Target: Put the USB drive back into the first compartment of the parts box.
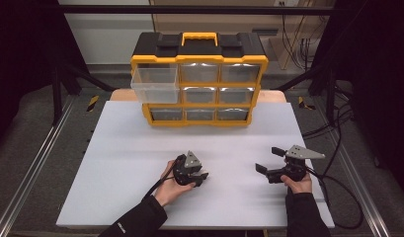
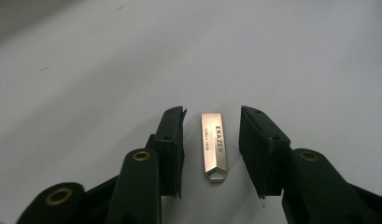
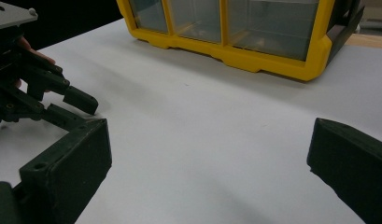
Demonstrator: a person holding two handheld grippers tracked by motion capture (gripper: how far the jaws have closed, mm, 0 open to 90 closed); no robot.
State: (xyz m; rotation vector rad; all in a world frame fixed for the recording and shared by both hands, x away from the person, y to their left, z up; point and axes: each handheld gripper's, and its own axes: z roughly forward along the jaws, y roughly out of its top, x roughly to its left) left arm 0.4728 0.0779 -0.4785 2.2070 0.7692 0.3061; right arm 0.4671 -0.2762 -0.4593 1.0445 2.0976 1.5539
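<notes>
Nearest to us, our left gripper [image 1: 202, 178] rests low on the white table [image 1: 130, 163], pointing down at a small silver USB stick [image 2: 214, 147]. In the left gripper view the stick lies flat on the table between the two black jaws, with a narrow gap of bare table on each side; the pads do not touch it, so the jaws stand narrow but not gripping. That view lets us read the word ERAZER along the stick; from the high view the stick is too small to make out under the gripper.

Our right gripper [image 1: 266, 159] sits well apart to the right, held level above the table. Its jaws stand wide with nothing between them, as the right gripper view shows clearly, with bare table in the gap. That view also catches the left gripper [image 3: 81, 100] off at its left edge.

Farther back stands a yellow and black drawer cabinet [image 1: 199, 81] with clear drawers in three rows. The high view shows the top left drawer [image 1: 155, 84] pulled out; we cannot tell whether anything lies in it or in the other drawers.
</notes>
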